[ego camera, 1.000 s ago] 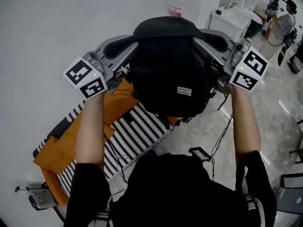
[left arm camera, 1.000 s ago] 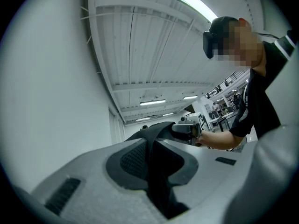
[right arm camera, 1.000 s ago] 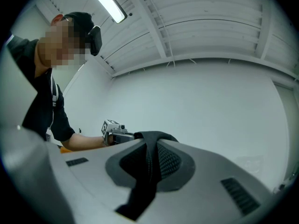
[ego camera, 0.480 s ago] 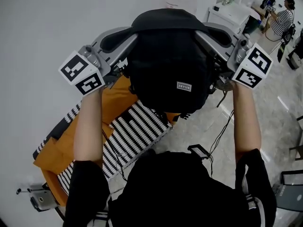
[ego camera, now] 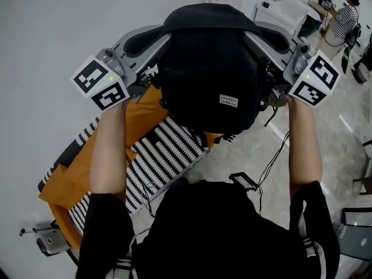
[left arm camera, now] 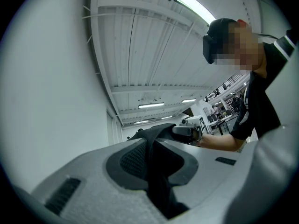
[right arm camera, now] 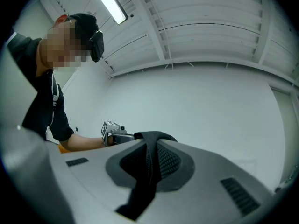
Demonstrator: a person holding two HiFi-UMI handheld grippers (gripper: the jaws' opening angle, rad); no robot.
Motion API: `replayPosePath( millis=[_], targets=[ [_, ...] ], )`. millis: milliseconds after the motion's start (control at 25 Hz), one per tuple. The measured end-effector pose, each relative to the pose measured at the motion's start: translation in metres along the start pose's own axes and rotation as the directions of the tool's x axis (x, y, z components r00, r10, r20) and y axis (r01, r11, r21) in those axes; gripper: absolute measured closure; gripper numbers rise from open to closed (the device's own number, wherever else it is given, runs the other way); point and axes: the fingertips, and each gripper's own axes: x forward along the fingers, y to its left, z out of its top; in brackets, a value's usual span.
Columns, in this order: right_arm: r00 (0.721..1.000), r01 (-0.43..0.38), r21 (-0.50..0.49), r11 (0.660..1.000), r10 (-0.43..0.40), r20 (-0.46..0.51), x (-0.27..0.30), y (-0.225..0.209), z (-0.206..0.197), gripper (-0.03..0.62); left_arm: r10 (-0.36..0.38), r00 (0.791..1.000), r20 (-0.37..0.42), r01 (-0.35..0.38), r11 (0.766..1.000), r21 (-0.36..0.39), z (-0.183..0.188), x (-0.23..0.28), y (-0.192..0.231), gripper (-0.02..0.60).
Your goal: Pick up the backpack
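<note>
cloth [ego camera: 165, 156] in black and white stripes lies with orange fabric [ego camera: 70, 182] low on the left, beside the white wall [ego camera: 46, 34]. above it my left gripper [left arm camera: 153, 153] is clenched on the left strap [left arm camera: 161, 190] of the backpack [ego camera: 209, 74]; the black webbing runs down between the two textured pads, pinched from both sides. the backpack hangs in the air in the middle, between my two grippers and clear of the striped cloth, its dark top arching over both sets of jaws and its small white label [ego camera: 228, 101] facing me. on the other side my right gripper [right arm camera: 148, 155] is clamped the same way on the right strap [right arm camera: 140, 195], which drops through the narrow gap between its pads. both grippers tilt a little upward and face each other, each showing in the other's view beyond the webbing. far off at the upper right a person in a striped top [ego camera: 344, 21] stands near a white counter [ego camera: 288, 13]
</note>
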Motion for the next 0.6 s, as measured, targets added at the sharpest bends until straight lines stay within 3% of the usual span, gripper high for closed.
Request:
replayPosePath(
  millis=[600],
  targets=[
    [1.000, 0.007, -0.002, 1.000, -0.007, -0.006, 0.0013, -0.0023, -0.0033, 0.551, 0.004, 1.000, 0.009, -0.003, 0.999, -0.036, -0.0036, 0.0008, 0.0006, 0.517]
  ],
)
